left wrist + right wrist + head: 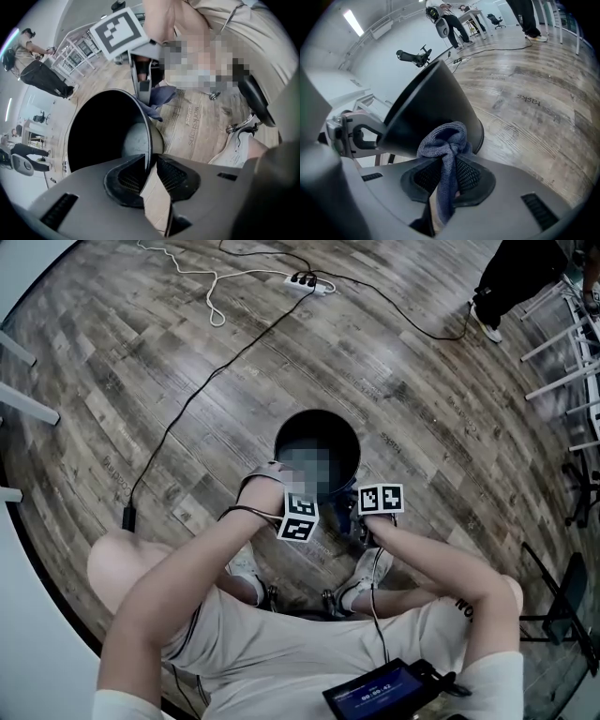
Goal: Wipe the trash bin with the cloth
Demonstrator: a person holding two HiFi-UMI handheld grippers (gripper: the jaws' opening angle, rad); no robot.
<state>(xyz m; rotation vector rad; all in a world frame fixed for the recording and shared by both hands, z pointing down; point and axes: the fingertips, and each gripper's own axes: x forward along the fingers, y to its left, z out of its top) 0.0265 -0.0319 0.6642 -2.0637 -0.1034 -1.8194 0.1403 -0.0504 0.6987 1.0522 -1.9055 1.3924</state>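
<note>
1. The black trash bin (278,442) stands upright on the wooden floor (187,352), just beyond the person's feet.
2. The left claw (151,176) is pinching the bin's near rim, with the thin wall running between its pads.
3. The right claw (446,173) is pinching a bunched blue-grey cloth (443,140).
4. The cloth sits at the bin's outer wall on the right, near the rim. It seems to touch, though the angle is poor.

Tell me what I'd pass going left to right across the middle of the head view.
Black cable's end → left gripper → right gripper, holding the cloth → black chair. The trash bin overlaps both grippers, so it is left out.
</note>
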